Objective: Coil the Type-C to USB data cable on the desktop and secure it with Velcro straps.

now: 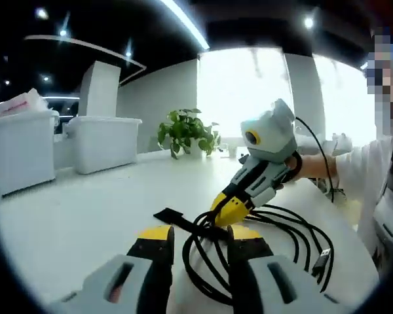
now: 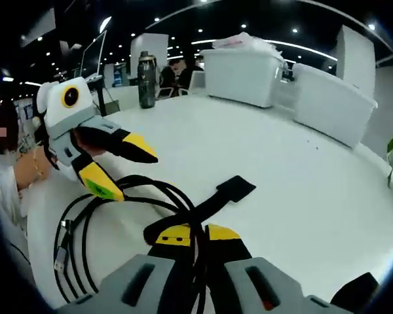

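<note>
While my left gripper (image 1: 198,237) hangs spread over the coiled black cable (image 1: 262,242) on the white table (image 1: 85,209), my right gripper (image 1: 230,210) pinches the coil beside the strap (image 1: 172,216).

Right gripper view: right gripper (image 2: 195,233) clamps cable (image 2: 128,196); strap (image 2: 232,188) lies flat; left gripper (image 2: 128,171) spread.

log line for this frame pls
cable coiled on desk | strap loose, unwrapped | right tool shut on cable | left tool open over coil
</note>
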`<state>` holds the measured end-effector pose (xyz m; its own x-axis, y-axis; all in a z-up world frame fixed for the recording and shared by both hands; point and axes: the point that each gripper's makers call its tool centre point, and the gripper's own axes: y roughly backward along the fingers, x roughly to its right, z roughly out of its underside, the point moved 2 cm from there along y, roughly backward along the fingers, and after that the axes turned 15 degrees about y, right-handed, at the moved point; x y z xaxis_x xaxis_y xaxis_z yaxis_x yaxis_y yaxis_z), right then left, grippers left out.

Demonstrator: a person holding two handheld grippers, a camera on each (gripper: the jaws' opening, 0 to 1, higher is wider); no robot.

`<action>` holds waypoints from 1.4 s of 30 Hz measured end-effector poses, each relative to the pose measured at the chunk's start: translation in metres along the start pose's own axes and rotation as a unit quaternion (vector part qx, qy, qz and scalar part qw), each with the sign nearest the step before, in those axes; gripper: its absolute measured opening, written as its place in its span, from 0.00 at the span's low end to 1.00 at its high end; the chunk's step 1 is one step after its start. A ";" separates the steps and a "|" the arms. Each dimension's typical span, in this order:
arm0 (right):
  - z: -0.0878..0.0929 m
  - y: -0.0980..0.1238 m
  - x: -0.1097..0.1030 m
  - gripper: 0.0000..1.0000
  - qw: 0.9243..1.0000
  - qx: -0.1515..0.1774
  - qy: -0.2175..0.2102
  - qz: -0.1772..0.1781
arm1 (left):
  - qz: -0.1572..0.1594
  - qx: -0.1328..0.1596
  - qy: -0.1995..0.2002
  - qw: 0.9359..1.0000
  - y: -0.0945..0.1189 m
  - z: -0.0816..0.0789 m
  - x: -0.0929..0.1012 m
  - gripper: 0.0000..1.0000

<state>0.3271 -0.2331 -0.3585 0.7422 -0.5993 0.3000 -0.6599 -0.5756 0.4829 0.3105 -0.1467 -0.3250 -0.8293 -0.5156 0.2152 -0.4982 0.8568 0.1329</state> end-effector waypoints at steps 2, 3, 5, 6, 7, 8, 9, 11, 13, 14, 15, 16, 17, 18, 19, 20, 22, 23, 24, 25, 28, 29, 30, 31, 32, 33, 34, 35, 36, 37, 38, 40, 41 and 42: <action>-0.006 0.002 0.004 0.18 0.999 0.032 0.021 0.010 | -0.013 -0.013 -0.041 0.999 -0.008 0.000 -0.002 0.27; -0.008 0.005 0.008 0.21 0.998 0.049 0.038 0.022 | -0.025 -0.017 -0.066 0.997 -0.013 -0.001 -0.004 0.24; -0.016 0.015 0.014 0.19 0.992 0.094 0.080 0.037 | -0.034 -0.012 -0.067 0.997 -0.023 -0.005 -0.004 0.17; -0.017 0.021 0.017 0.18 0.989 0.108 0.089 0.048 | -0.031 0.000 -0.045 0.998 -0.027 -0.007 -0.002 0.18; -0.022 0.028 0.010 0.17 0.982 0.144 0.119 0.023 | -0.011 0.006 -0.030 0.999 -0.032 -0.010 0.003 0.18; -0.017 0.033 0.011 0.18 0.982 0.139 0.124 0.026 | -0.006 0.005 -0.026 1.000 -0.035 -0.010 0.004 0.18; -0.016 0.036 0.009 0.18 0.979 0.138 0.151 0.022 | -0.008 0.002 -0.033 0.999 -0.038 -0.009 0.004 0.18; -0.015 0.040 0.005 0.17 0.967 0.143 0.207 0.028 | -0.018 -0.014 -0.069 0.997 -0.044 -0.002 0.002 0.18; -0.009 0.040 -0.002 0.17 0.956 0.127 0.262 0.034 | -0.021 -0.023 -0.082 0.996 -0.048 0.006 0.002 0.18; -0.006 0.039 -0.008 0.17 0.950 0.118 0.289 0.026 | -0.019 -0.026 -0.083 0.996 -0.050 0.010 0.003 0.18; -0.006 0.037 -0.013 0.17 0.944 0.118 0.308 0.028 | -0.017 -0.030 -0.081 0.996 -0.051 0.014 0.004 0.18; -0.006 0.036 -0.016 0.17 0.937 0.114 0.329 0.030 | -0.018 -0.036 -0.082 0.996 -0.052 0.018 0.004 0.18; -0.006 0.033 -0.020 0.17 0.928 0.111 0.355 0.030 | -0.022 -0.036 -0.086 0.995 -0.052 0.019 0.003 0.18; -0.007 0.031 -0.026 0.17 0.927 0.116 0.358 0.015 | -0.026 -0.037 -0.091 0.995 -0.052 0.018 0.002 0.18; -0.008 0.030 -0.027 0.17 0.927 0.119 0.355 0.012 | -0.028 -0.036 -0.095 0.994 -0.052 0.018 0.002 0.18; -0.010 0.028 -0.033 0.17 0.923 0.122 0.364 -0.003 | -0.031 -0.035 -0.100 0.994 -0.051 0.017 0.000 0.18; -0.008 0.024 -0.032 0.17 0.914 0.100 0.393 -0.007 | -0.033 -0.035 -0.103 0.994 -0.051 0.019 -0.001 0.16; -0.007 0.022 -0.034 0.17 0.907 0.093 0.411 -0.016 | -0.029 -0.033 -0.096 0.994 -0.051 0.022 -0.001 0.14; -0.006 0.021 -0.035 0.17 0.903 0.092 0.420 -0.022 | -0.021 -0.035 -0.085 0.996 -0.051 0.025 0.001 0.12; -0.007 0.020 -0.034 0.16 0.904 0.094 0.417 -0.019 | -0.019 -0.044 -0.088 0.995 -0.051 0.031 0.000 0.10; -0.010 0.018 -0.027 0.15 0.880 0.084 0.468 -0.004 | -0.019 -0.042 -0.096 0.994 -0.050 0.028 0.000 0.07; -0.010 0.017 -0.028 0.15 0.877 0.088 0.472 -0.006 | -0.020 -0.042 -0.093 0.995 -0.050 0.028 -0.002 0.07; -0.009 0.016 -0.029 0.15 0.881 0.087 0.465 -0.011 | -0.019 -0.040 -0.088 0.995 -0.049 0.027 -0.003 0.06; -0.008 0.015 -0.032 0.14 0.876 0.088 0.474 -0.016 | -0.018 -0.039 -0.084 0.996 -0.049 0.027 -0.003 0.06; -0.007 0.016 -0.033 0.13 0.873 0.090 0.479 -0.018 | -0.017 -0.039 -0.082 0.996 -0.048 0.027 -0.003 0.06; -0.007 0.016 -0.033 0.12 0.869 0.090 0.486 -0.019 | -0.017 -0.039 -0.080 0.996 -0.048 0.027 -0.004 0.05; -0.007 0.016 -0.033 0.12 0.866 0.090 0.491 -0.018 | -0.014 -0.037 -0.073 0.997 -0.047 0.026 -0.004 0.05; -0.006 0.016 -0.033 0.12 0.856 0.088 0.509 -0.019 | -0.012 -0.036 -0.068 0.997 -0.047 0.027 -0.004 0.04; -0.007 0.016 -0.034 0.12 0.854 0.090 0.512 -0.021 | -0.010 -0.036 -0.063 0.997 -0.047 0.027 -0.004 0.04; -0.006 0.015 -0.035 0.12 0.851 0.090 0.516 -0.023 | -0.009 -0.034 -0.056 0.998 -0.046 0.027 -0.004 0.04; -0.006 0.015 -0.036 0.12 0.846 0.089 0.525 -0.024 | -0.007 -0.033 -0.046 0.998 -0.046 0.027 -0.004 0.04; -0.007 0.012 -0.038 0.12 0.843 0.089 0.530 -0.022 | -0.007 -0.031 -0.035 0.999 -0.046 0.027 -0.005 0.03; -0.007 0.010 -0.040 0.12 0.844 0.096 0.527 -0.021 | -0.007 -0.030 -0.032 0.999 -0.046 0.027 -0.005 0.03; -0.009 0.008 -0.041 0.12 0.845 0.102 0.525 -0.016 | -0.007 -0.029 -0.031 0.999 -0.046 0.027 -0.005 0.03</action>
<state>0.2927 -0.2085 -0.3599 0.3837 0.1800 0.9057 -0.5649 -0.7301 0.3844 0.3305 -0.1835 -0.3581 -0.8368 -0.5255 0.1535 -0.4963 0.8466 0.1924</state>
